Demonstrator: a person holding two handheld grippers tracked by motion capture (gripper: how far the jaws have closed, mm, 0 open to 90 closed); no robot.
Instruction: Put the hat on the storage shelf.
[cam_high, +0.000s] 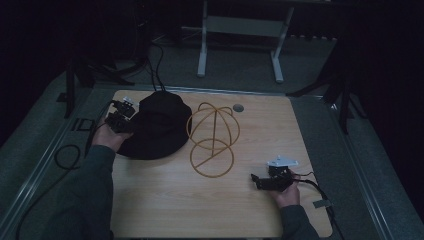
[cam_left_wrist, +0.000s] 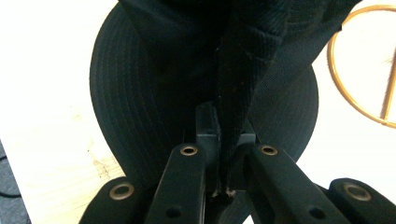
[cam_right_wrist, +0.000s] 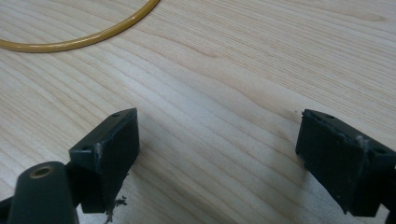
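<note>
Black bucket hat (cam_high: 159, 127) is seen lying on the far left part of the wooden table (cam_high: 165, 205), its brim spread flat on the top and its soft crown slumped rather than standing. In the high view its outline is a rough oval, slightly longer from the far edge of the table toward the near edge than across; which way the crown opening faces cannot be told. In the left gripper view a fold of the hat's dark ribbed cloth (cam_left_wrist: 233, 107) is pinched upright between the jaws, with the stitched brim spreading out to either side beneath it. The left gripper (cam_high: 123, 116) is clenched on that fold at the hat's left side, held by a hand in a grey-green sleeve (cam_high: 90, 190). Just beside the hat, on its right, a golden wire stand (cam_high: 212, 140) is placed: a domed frame of thin hoops rising over a flat ring that lies on the wood. Well apart, at the near right of the table, the right gripper (cam_high: 257, 180) is held low over the bare top, pointing left toward the stand's ring; its jaws are seen spread wide with nothing between them, the wood grain showing through the gap and a curve of the ring (cam_right_wrist: 79, 39) lying beyond.
</note>
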